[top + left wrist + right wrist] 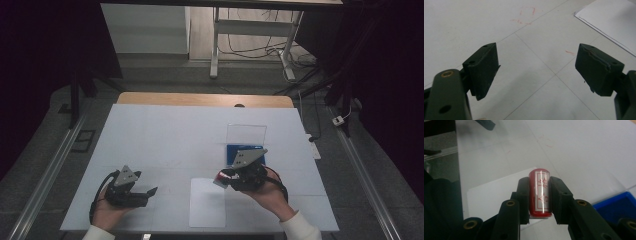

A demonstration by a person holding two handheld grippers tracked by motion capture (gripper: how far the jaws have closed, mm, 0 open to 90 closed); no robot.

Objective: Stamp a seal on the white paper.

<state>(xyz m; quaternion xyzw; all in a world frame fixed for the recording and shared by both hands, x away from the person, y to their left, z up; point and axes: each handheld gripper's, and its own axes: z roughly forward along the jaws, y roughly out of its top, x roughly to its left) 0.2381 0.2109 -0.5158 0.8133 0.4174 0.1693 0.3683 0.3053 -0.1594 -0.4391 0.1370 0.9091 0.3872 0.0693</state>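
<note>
Firmly clamped, a red stamp sits in the right gripper's jaws above a white sheet.

Both jaws of the right gripper press the sides of the red cylinder stamp, held over the white paper sheet on the bench, with a blue tray just behind. Well apart at the left, the left gripper rests low with its 2 jaws wide open, nothing between them.

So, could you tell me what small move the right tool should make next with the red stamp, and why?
Probably lower the red stamp onto the white sheet. The right tool grips it just above that sheet, while the left tool rests open, apart.
</note>
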